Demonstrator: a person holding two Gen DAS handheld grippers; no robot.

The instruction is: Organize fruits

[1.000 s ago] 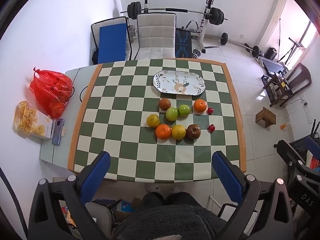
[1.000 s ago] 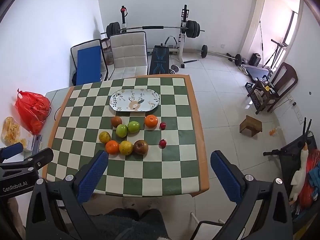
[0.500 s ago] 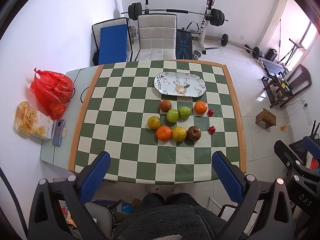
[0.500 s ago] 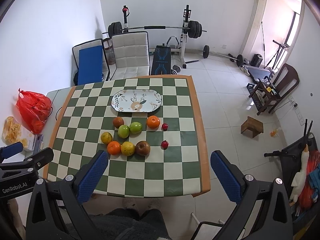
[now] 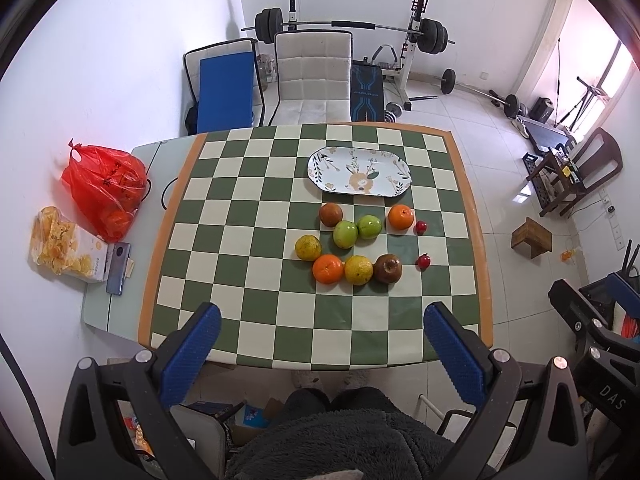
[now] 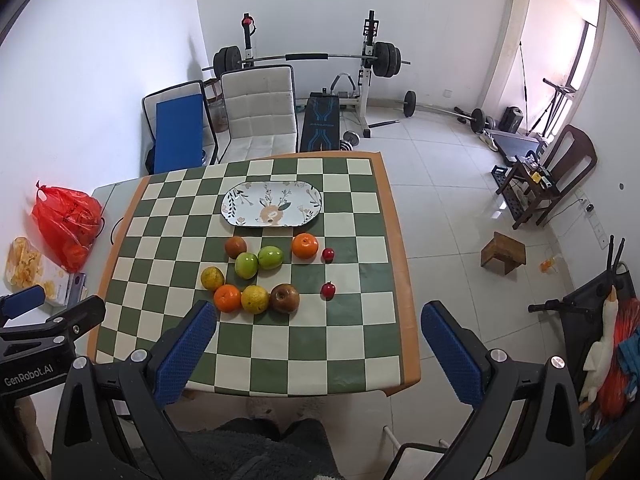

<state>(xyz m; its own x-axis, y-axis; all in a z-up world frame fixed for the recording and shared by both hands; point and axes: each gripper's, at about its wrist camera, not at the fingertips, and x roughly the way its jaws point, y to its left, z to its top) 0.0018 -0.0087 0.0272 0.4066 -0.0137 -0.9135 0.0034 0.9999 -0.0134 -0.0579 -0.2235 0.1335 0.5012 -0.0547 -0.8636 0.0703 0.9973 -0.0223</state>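
On the counter [image 5: 240, 208] ahead of me: plate [image 5: 360, 176] at the far side, fruits [image 5: 352, 244] clustered just before it, none on it. Left of the cloth: bag [image 5: 104, 188], snack packet [image 5: 64, 248], phone [image 5: 118, 268]. Two chairs [image 5: 312, 76] behind the counter.

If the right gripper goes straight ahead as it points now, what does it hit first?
Most likely the checkered tablecloth, just short of the dark red-brown apple. The right gripper is open and empty, nothing lies between its fingers and the cloth. Depth is uncertain in this fisheye view.
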